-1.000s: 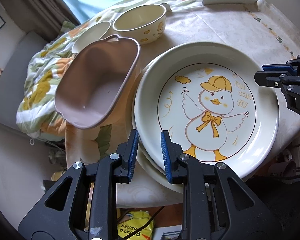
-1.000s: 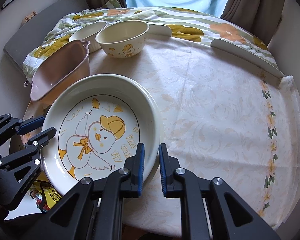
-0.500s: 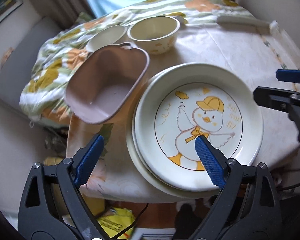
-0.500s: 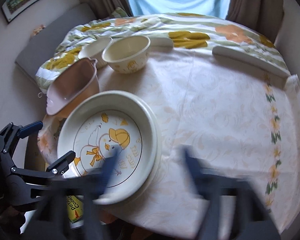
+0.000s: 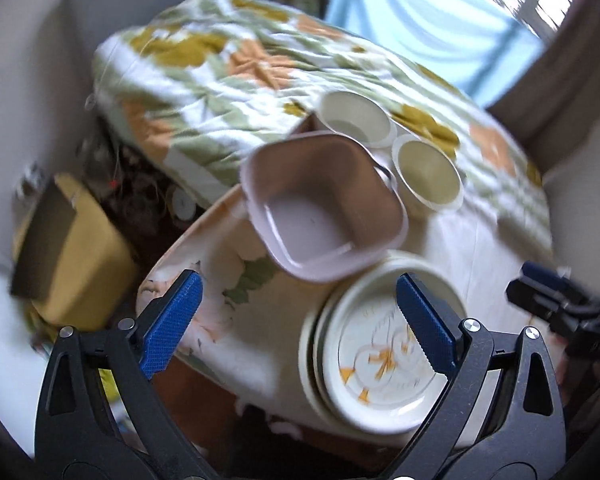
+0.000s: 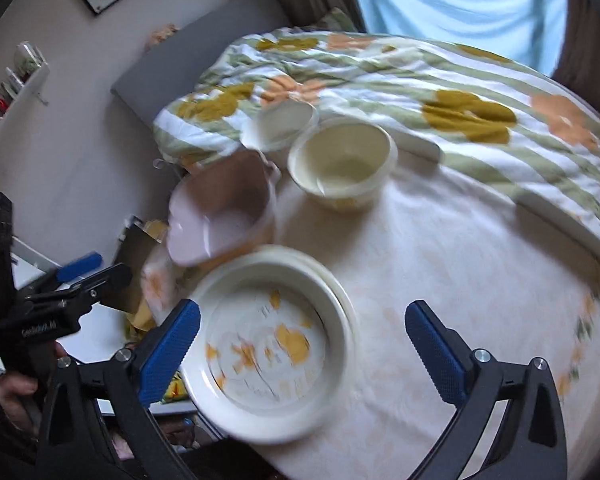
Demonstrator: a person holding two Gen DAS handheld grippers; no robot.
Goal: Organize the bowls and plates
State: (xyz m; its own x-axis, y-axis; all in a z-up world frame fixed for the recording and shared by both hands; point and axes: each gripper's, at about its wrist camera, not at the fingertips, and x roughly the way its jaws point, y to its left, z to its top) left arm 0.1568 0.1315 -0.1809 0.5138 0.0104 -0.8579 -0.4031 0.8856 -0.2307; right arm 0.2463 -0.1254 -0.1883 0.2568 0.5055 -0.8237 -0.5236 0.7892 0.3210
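A cream plate with a duck picture (image 5: 384, 344) (image 6: 272, 344) lies on top of a stack of plates at the table's near edge. Behind it stand a pink square dish (image 5: 324, 208) (image 6: 220, 208), a cream bowl (image 5: 428, 176) (image 6: 344, 164) and a small white bowl (image 5: 356, 120) (image 6: 280, 122). My left gripper (image 5: 298, 278) (image 6: 100, 268) hovers above the plate's left side, jaws opening wide, nothing between them. My right gripper (image 6: 303, 306) (image 5: 536, 280) hangs over the plate's right side, jaws also opening, holding nothing.
The round table (image 6: 460, 264) has a pale patterned cloth. A floral quilt (image 6: 440, 80) covers the far side, with a white bar (image 6: 420, 148) at its edge. A yellow box (image 5: 76, 248) sits on the floor to the left. A hand (image 6: 12, 388) holds the left gripper.
Both grippers let go of the duck plate's rim, spread wide and pulled back and up. The left wrist view has rolled, and both views are blurred by motion.
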